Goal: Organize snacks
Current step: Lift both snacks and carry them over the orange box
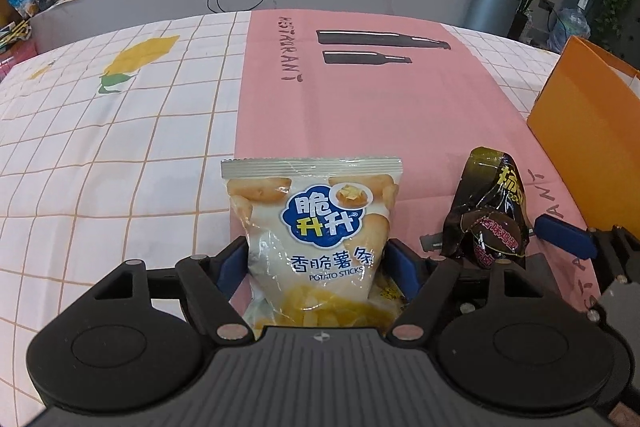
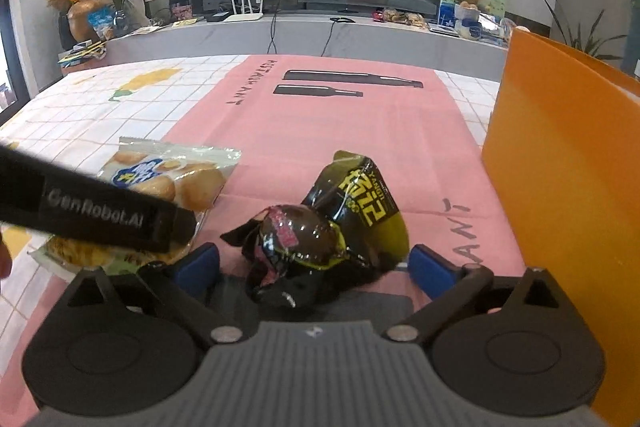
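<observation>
The potato-stick bag sits at lower centre of my left wrist view, upright between the left gripper and touching both blue pads, so I read the jaws as pinching it across its wide, puffy body. In the right wrist view the dark snack packets, a round one lying against a taller black-and-yellow one, rest on the pink cloth of the counter between the right gripper; its jaws are spread wide, pads clear of the wrappers on both sides. The orange box stands along the right edge, near the packets, and I judge it the likely destination.

To do this well I would close the right jaws low across the round packet, gently since the wrappers are slick and crumple. I would keep the left squeeze light so the sticks stay whole, and steer the two grippers apart, as they are crowding each other.
</observation>
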Demonstrator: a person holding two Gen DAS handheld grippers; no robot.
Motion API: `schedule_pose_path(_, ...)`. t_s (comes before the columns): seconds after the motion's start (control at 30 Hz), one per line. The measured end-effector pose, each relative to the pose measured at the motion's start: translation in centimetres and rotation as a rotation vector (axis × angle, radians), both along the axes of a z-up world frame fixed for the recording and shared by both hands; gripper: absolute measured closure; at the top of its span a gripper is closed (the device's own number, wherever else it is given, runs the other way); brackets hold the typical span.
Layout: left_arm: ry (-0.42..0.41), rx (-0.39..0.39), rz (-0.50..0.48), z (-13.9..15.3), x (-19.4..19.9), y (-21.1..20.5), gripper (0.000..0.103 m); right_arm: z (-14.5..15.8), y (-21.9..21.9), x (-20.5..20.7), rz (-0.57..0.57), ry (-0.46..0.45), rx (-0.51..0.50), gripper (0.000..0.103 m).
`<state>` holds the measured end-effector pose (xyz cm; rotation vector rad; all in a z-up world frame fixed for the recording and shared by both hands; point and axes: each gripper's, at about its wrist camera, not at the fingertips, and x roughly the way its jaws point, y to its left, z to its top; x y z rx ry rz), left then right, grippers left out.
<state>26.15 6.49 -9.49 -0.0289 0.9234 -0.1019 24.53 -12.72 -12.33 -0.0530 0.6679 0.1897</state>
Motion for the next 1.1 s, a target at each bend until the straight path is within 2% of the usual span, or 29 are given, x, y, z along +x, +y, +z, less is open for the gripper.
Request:
schedule_pose_path(0.13, 0.009, -0.014, 0.021, 0.1, 0.0, 0.3, 0.019, 0.0, 0.2, 0.4, 0.005, -0.001, -0.003, 0.004)
schedule_pose_path(0.2, 0.007, -0.015, 0.019, 0.1, -0.1, 0.3, 0.019, 0.0, 0.3, 0.5, 0.004, -0.009, -0.005, 0.010)
schedule_pose_path(0.3, 0.004, -0.014, 0.023, 0.1, -0.1, 0.3, 0.019, 0.2, 0.5, 0.2, 0.022, -0.031, -0.010, 0.027)
schedule_pose_path(0.33, 0.001, -0.013, 0.025, 0.1, -0.1, 0.3, 0.019, 0.3, 0.6, 0.0, 0.031, -0.040, -0.013, 0.036)
schedule_pose_path(0.53, -0.004, -0.017, 0.031, 0.1, -0.3, 0.4, 0.020, 0.5, 0.9, -0.3, 0.050, -0.058, -0.028, 0.048)
schedule_pose_path(1.1, -0.008, -0.038, 0.038, 0.5, -1.6, 1.2, 0.030, 1.1, 2.3, -2.3, 0.084, -0.159, -0.100, 0.050)
